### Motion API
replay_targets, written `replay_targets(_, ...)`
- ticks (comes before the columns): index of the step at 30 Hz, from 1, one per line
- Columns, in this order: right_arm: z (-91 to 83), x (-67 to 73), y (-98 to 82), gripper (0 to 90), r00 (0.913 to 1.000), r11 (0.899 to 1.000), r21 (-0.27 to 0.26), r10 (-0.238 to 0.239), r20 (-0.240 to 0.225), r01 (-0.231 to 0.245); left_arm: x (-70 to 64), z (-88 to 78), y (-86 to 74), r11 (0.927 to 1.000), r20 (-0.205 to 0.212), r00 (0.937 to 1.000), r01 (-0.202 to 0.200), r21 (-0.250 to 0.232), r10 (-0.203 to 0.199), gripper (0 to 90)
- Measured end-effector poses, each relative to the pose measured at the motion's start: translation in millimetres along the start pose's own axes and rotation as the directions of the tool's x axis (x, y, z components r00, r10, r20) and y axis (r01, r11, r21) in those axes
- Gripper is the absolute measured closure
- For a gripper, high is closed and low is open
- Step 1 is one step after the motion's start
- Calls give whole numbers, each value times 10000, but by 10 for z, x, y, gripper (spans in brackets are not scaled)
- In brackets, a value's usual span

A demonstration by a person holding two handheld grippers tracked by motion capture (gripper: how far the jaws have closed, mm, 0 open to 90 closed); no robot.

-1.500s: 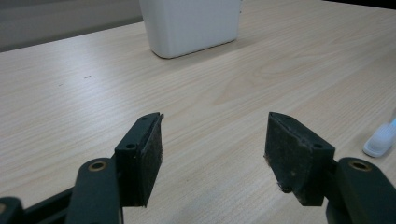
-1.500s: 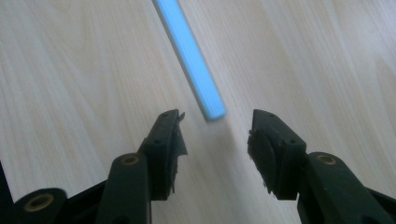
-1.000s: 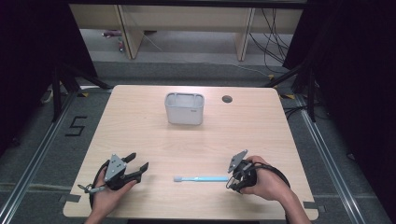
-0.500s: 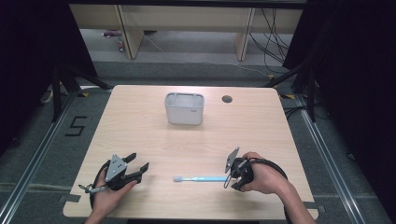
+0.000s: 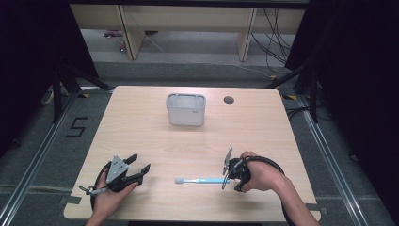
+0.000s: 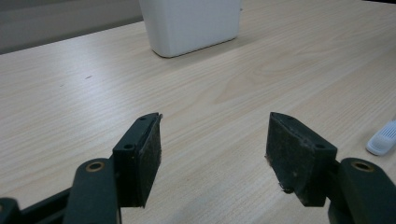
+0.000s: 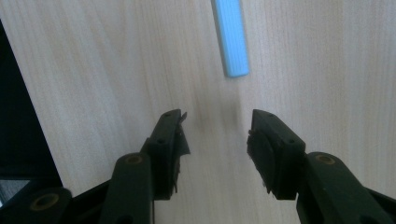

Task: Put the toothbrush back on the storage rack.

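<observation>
The counter [image 5: 155, 127] is a pale wood-grain top with a small round dark hole [image 5: 229, 100] near its far right edge. A toothbrush [image 5: 200, 180] lies flat on the near half of the counter, lengthwise from left to right, between the two hands. It has a light blue handle and a white head, with the head at the end toward the left tongs. In the right gripper view the butt of the handle [image 7: 230, 37] is a flat, squared-off blue strip with fine ribbing, lying just ahead of the jaw tips and not touching them. In the left gripper view the white ribbed head [image 6: 383, 138] shows at the right edge, resting on the counter, apart from the jaws. The right tongs [image 5: 227, 169] are held in the right hand [image 5: 261, 173] at the handle end of the toothbrush, jaws spread moderately with nothing between them. The left tongs [image 5: 139, 166] rest low at the near left of the counter in the left hand [image 5: 110, 195], jaws spread wide and empty, aimed toward a white rectangular tub [image 5: 186, 109] that stands upright at the far middle of the counter, well apart from the toothbrush.
</observation>
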State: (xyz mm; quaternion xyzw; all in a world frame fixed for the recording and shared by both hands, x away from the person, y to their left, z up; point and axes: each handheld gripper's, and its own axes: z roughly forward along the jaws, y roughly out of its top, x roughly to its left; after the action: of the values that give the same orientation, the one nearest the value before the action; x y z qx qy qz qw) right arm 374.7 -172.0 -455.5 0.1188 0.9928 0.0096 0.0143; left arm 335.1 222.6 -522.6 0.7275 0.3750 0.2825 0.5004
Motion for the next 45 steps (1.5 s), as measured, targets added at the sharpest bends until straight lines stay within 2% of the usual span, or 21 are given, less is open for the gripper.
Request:
replay_targets(1, -5, 11, 21, 548, 9999, 9999, 126, 85, 95, -86, 0, 0, 0, 10000, 3, 10000, 3, -10, -3, 351)
replay_targets(3, 6, -6, 85, 551, 9997, 9997, 149, -212, -93, 213, 1, -2, 0, 10000, 16, 10000, -4, -10, 4, 351)
replay_targets(5, 12, -11, 131, 552, 9992, 9991, 119, -397, -54, 397, 2, -3, 0, 10000, 15, 10000, -4, -7, 4, 351)
replay_targets(11, 29, -18, 230, 553, 9987, 9985, 224, -509, 30, 508, 2, -2, 0, 10000, 22, 10000, -10, -1, 10, 351)
replay_targets(12, 40, -42, 250, 555, 9960, 9959, 98, -897, -4, 897, 2, -2, 0, 10000, 24, 10000, -12, -4, 12, 351)
replay_targets(13, 33, -26, 270, 557, 9977, 9976, 158, -675, 20, 674, 2, -3, 0, 10000, 23, 10000, -7, -8, 7, 351)
replay_targets(16, 34, -28, 331, 566, 9966, 9966, 112, -822, 74, 821, 4, -2, -1, 10000, 54, 10000, -1, -20, 1, 350)
replay_targets(17, 48, -50, 344, 568, 9938, 9937, -65, -1115, 25, 1115, 6, 3, -3, 10000, 92, 10000, 12, -88, -11, 350)
replay_targets(18, 41, -34, 365, 570, 9952, 9952, 75, -974, 99, 973, 5, 3, -4, 9999, 98, 10000, 14, -101, -13, 350)
replay_targets(20, 48, -40, 396, 574, 9945, 9945, -9, -1044, 60, 1044, 5, 3, -3, 10000, 97, 10000, 13, -94, -12, 350)
replay_targets(23, 58, -55, 470, 583, 9897, 9897, -131, -1421, 166, 1424, 3, 4, -5, 9999, 99, 10000, 13, -125, -12, 350)
replay_targets(28, 47, -36, 542, 594, 9909, 9911, -18, -1331, 191, 1332, 5, 2, -5, 9999, 110, 9999, 17, -122, -16, 349)
replay_targets(29, 58, -55, 555, 597, 9869, 9868, -210, -1603, 167, 1606, 4, 1, -4, 9999, 108, 9999, 11, -107, -10, 349)
replay_targets(30, 45, -35, 571, 600, 9901, 9903, -51, -1389, 195, 1391, 3, 1, -4, 9999, 106, 9999, 9, -109, -8, 349)
replay_targets(31, 64, -59, 579, 604, 9851, 9848, -286, -1710, 198, 1715, 2, 2, -5, 9999, 100, 9999, 1, -135, 0, 349)
replay_targets(32, 48, -36, 595, 608, 9889, 9890, -99, -1471, 225, 1473, 3, 2, -5, 9999, 101, 9999, -13, -135, 15, 349)
replay_targets(36, 61, -44, 638, 616, 9845, 9845, -190, -1740, 203, 1743, 3, 3, -5, 9999, 104, 9999, -24, -116, 26, 350)
replay_targets(38, 59, -31, 654, 620, 9861, 9864, -90, -1639, 266, 1642, 1, -1, -3, 10000, 78, 10000, -49, -80, 49, 349)
replay_targets(40, 78, -47, 673, 623, 9818, 9817, -245, -1883, 242, 1889, -2, -4, -1, 10000, 57, 10000, -62, -27, 62, 349)
replay_targets(43, 74, -27, 717, 640, 9839, 9840, -67, -1778, 195, 1780, -1, 1, -4, 9999, 98, 9999, -57, -113, 58, 349)
replay_targets(45, 82, -33, 726, 645, 9817, 9817, -145, -1900, 121, 1901, 0, 1, -5, 9999, 104, 9999, -54, -110, 55, 349)
